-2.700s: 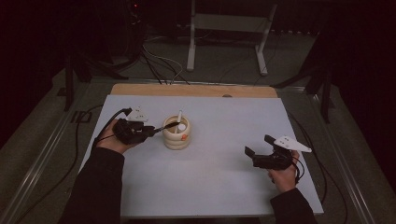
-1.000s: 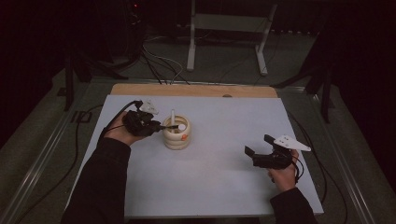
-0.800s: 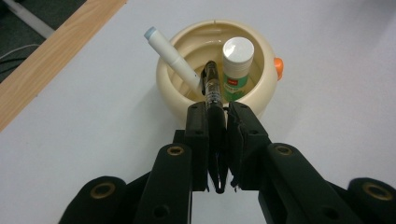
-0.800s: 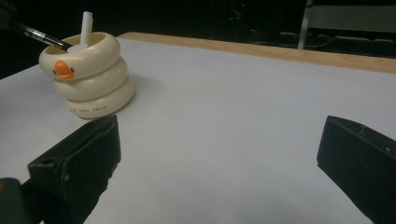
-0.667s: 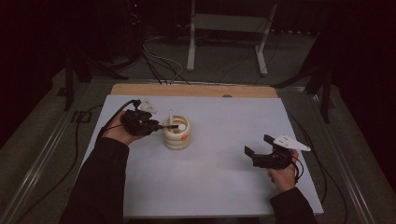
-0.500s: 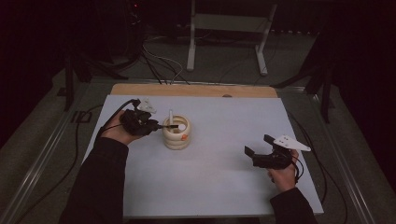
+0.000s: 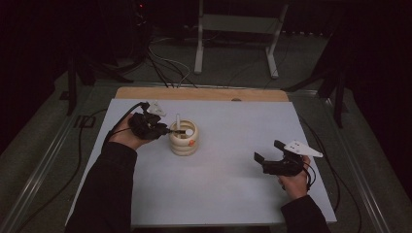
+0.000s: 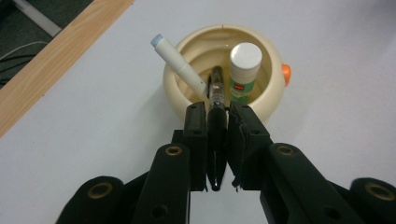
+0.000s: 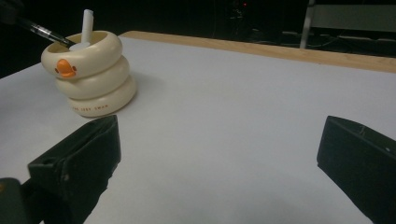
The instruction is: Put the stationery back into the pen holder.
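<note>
A cream duck-shaped pen holder (image 7: 183, 141) made of stacked rings stands left of the table's middle. My left gripper (image 8: 216, 109) is shut on a black pen (image 8: 216, 88) whose front end lies over the rim and dips into the holder (image 8: 173, 81). A white marker (image 8: 180, 63) and a white-capped glue stick (image 8: 244, 70) stand inside. In the high view the left gripper (image 7: 163, 130) sits just left of the holder. My right gripper (image 7: 265, 158) rests near the table's right front, open with nothing between its fingers, facing the holder (image 9: 91, 74).
The white table top (image 7: 233, 126) has a wooden strip (image 7: 201, 93) along its far edge. Cables trail off both sides onto the floor. A metal stand (image 7: 235, 39) rises behind the table.
Since the oldest frame the left hand has shifted slightly farther and right, bringing the pen over the holder's rim. Over the last second it has barely moved. The right hand is still.
</note>
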### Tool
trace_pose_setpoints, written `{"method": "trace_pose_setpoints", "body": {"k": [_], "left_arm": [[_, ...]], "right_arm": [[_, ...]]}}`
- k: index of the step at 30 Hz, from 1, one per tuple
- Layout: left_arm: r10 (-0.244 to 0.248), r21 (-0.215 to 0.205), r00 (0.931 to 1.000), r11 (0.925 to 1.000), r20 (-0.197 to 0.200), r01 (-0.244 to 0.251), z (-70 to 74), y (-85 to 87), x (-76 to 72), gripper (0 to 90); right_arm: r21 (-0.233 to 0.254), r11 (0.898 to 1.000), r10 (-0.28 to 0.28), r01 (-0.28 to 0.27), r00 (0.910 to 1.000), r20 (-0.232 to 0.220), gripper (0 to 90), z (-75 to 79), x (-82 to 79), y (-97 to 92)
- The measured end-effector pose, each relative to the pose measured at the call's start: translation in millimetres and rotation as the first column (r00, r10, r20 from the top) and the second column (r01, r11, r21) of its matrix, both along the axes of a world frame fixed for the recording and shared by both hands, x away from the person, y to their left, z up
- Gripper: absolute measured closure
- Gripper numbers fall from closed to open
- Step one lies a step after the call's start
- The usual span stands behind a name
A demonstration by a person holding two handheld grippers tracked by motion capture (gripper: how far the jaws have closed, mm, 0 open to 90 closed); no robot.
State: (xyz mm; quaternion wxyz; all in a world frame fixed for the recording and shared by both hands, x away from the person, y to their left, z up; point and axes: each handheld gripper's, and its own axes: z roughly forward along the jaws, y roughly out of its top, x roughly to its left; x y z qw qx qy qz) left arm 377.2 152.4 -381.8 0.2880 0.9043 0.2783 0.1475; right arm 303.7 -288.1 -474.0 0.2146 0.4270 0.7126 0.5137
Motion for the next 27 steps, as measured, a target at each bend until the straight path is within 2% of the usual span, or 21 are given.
{"method": "trace_pose_setpoints", "body": {"k": [12, 17, 20, 24, 27], "left_arm": [[0.014, -0.014, 0.9999, 0.9998, -0.004, -0.014, -7.3, -8.5, 7.4, 76.7], [0.021, -0.014, 0.9998, 0.9997, 0.0, -0.021, -8.1, -7.5, 8.2, 73.0], [0.027, -0.031, 0.9996, 0.9991, 0.001, -0.027, -7.9, -6.7, 8.5, 64.5], [0.035, -0.075, 0.9994, 0.9965, -0.005, -0.035, -8.0, -5.2, 9.4, 59.6], [0.054, -0.081, 0.9985, 0.9953, 0.004, -0.053, -8.5, -4.0, 10.2, 53.0]], "right_arm": [[0.0, 1.0, 0.0, 0.0, 1.0, -0.001, 0.1, 0.0, -0.2, 0.0], [0.0, 1.0, 0.0, 0.0, 1.0, -0.001, 0.1, 0.0, -0.1, -0.1], [0.0, 1.0, 0.0, 0.0, 1.0, 0.0, 0.1, 0.1, -0.3, 0.0], [0.0, 1.0, 0.0, 0.0, 1.0, 0.001, 0.1, 0.1, -0.3, 0.0], [0.0, 1.0, 0.0, 0.0, 1.0, 0.0, 0.1, 0.1, -0.3, -0.1]]}}
